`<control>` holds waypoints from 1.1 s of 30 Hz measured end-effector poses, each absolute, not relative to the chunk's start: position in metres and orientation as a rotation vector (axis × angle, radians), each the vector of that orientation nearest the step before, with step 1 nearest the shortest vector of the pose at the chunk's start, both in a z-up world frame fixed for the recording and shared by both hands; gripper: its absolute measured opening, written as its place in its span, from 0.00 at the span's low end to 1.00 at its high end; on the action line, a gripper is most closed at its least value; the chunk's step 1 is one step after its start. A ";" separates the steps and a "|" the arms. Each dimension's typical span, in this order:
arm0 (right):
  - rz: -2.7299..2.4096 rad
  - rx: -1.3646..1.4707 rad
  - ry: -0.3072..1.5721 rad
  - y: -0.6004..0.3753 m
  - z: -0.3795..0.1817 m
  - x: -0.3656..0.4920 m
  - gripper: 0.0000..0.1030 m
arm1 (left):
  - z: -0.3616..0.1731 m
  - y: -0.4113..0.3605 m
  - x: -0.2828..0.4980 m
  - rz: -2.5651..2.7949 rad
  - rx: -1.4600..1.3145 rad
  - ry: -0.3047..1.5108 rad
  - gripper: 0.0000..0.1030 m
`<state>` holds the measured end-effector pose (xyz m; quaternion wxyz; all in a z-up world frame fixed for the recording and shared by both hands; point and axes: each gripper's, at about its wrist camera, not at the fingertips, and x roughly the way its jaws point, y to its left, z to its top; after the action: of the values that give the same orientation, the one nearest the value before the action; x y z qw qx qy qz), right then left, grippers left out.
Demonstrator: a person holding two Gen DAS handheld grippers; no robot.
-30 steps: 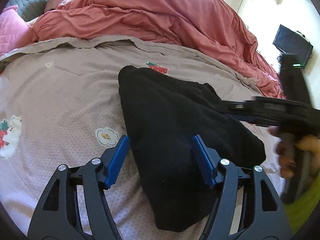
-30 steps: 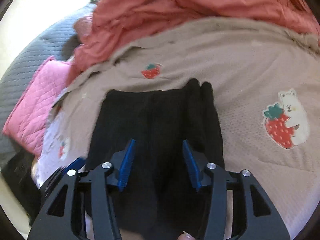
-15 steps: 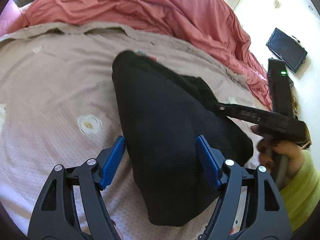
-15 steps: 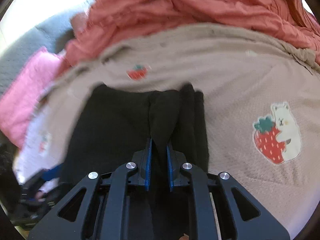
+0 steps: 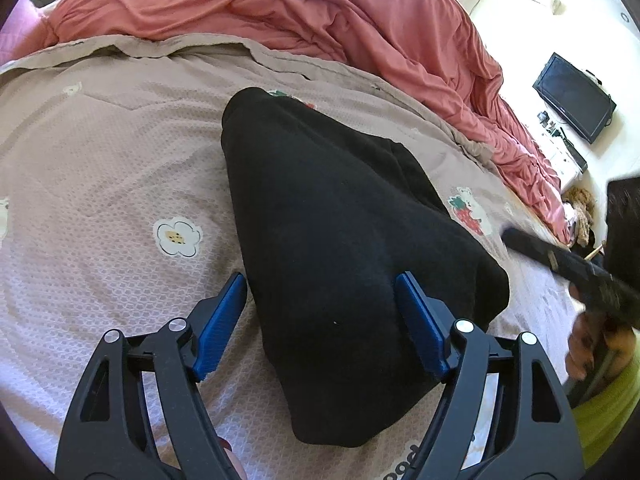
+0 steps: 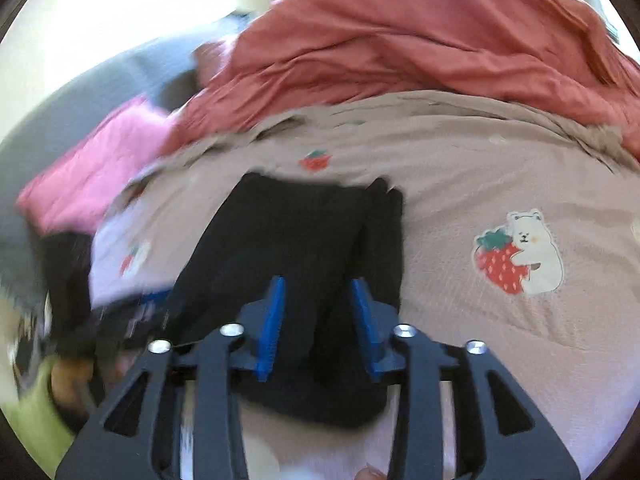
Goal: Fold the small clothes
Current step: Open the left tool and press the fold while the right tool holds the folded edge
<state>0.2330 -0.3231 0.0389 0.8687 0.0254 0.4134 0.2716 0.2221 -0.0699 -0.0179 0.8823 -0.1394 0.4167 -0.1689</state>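
Folded black garment lying flat on a beige bedspread printed with flowers and strawberry bears. Long and roughly wedge-shaped in the left wrist view: narrow rounded end far up the bed toward the rumpled red duvet, broad end near the camera, long axis running from the near edge away toward the duvet, tilted slightly leftward at the far end. In the right wrist view, a dark rectangle with a bunched fold along its right side, long axis again pointing away toward the duvet, a small strawberry print just beyond its far edge.

Left tool hanging over the garment's near part, blue pads spread wide and opening, left pad over bare bedspread just beside the cloth's edge, right pad over the black fabric; no pressing on the cloth visible.

Right tool above the garment's near end, blue pads parted to a moderate gap and opening, black cloth seen between them but not pinched. Same tool at the right edge of the left wrist view, blurred, off to the garment's side, gripped by a hand with a yellow-green sleeve.

Pink quilted pillow and grey cover at the bed's far left; dark screen on the pale floor beyond the bed.
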 end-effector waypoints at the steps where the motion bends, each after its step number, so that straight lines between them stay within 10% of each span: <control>1: 0.594 0.027 0.869 -0.322 0.038 0.228 0.41 | -0.017 -0.069 0.221 -0.350 -0.291 0.868 0.67; 12: 0.698 -0.160 0.919 -0.293 0.005 0.229 0.40 | -0.019 -0.070 0.218 -0.340 -0.288 0.870 0.68; 15: 0.765 -0.050 0.934 -0.305 0.003 0.229 0.16 | -0.018 -0.072 0.217 -0.342 -0.284 0.872 0.68; 33: 0.584 0.018 0.949 -0.324 -0.008 0.212 0.27 | -0.025 -0.094 0.213 -0.355 -0.227 0.908 0.71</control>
<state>0.2118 -0.3237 -0.0083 0.8488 0.0086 0.4502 0.2772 0.2131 -0.0936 -0.0252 0.8773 -0.1090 0.4353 -0.1702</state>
